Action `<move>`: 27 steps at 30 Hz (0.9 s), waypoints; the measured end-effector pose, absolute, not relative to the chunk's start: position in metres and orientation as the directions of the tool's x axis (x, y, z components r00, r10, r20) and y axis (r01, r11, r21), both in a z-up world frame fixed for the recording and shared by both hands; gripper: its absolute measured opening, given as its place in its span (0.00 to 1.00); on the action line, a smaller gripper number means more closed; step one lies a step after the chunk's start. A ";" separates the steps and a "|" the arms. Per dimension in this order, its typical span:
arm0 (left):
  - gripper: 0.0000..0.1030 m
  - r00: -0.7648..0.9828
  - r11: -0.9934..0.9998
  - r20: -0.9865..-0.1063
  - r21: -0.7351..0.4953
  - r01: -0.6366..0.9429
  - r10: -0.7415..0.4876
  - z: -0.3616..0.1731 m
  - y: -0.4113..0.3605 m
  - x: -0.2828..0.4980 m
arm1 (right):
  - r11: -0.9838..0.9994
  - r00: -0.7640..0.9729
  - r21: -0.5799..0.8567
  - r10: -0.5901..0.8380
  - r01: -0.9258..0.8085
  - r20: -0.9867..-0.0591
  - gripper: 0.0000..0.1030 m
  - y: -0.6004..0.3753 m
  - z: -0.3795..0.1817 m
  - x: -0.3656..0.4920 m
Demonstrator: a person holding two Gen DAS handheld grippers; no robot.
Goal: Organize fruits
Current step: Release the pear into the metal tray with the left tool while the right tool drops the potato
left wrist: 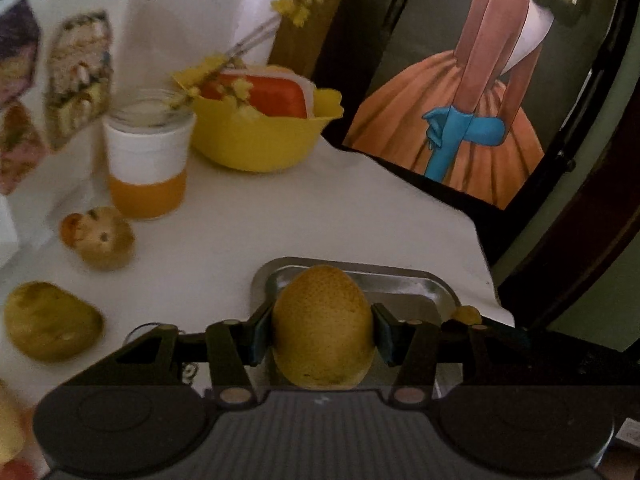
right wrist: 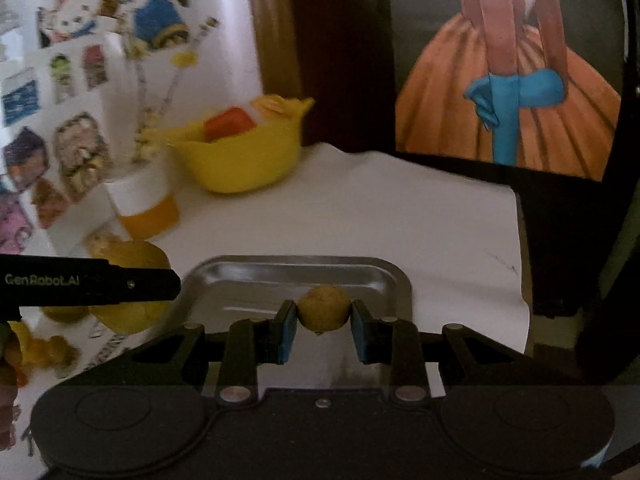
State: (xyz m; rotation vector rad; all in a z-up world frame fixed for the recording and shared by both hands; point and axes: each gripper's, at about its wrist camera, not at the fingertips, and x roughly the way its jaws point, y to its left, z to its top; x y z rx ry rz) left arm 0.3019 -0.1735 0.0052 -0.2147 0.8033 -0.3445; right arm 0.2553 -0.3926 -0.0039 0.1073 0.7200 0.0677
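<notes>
metal tray [right wrist: 392,276], polished and reflective, on a smooth matt white table covering [left wrist: 320,208]. large yellow fruit [left wrist: 323,328] over the tray: dull, finely pitted skin. small round fruit [right wrist: 324,307] above the tray: matt, speckled skin. gripper fingers [right wrist: 286,334]: matt black plastic with blue pads. behind the tray, a glossy yellow plastic bowl [left wrist: 256,140] and a smooth white-and-orange cup [left wrist: 148,164].

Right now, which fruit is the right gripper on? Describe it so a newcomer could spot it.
Find the metal tray at the near edge of the white-covered table. Just above it, the right gripper pinches a small round yellow fruit between its blue pads. It is much smaller and rounder than the large egg-shaped yellow fruit held by the left gripper.
</notes>
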 end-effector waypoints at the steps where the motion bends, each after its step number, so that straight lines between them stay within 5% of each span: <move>1: 0.54 0.637 0.922 -0.668 -0.319 0.222 -0.384 0.001 -0.176 0.305 | 0.992 0.740 0.124 0.097 -0.019 -0.666 0.30 -0.394 -0.009 0.260; 18: 0.54 0.592 0.934 -0.722 -0.294 0.204 -0.357 -0.030 -0.192 0.320 | 0.992 0.708 0.120 0.104 -0.027 -0.698 0.33 -0.393 -0.027 0.269; 20: 0.57 0.589 0.934 -0.725 -0.294 0.203 -0.356 -0.029 -0.192 0.320 | 0.993 0.713 0.114 0.104 -0.034 -0.693 0.48 -0.391 -0.027 0.265; 27: 0.81 0.612 0.928 -0.698 -0.308 0.211 -0.371 -0.012 -0.184 0.303 | 0.997 0.756 0.066 0.080 -0.048 -0.650 0.76 -0.379 -0.011 0.235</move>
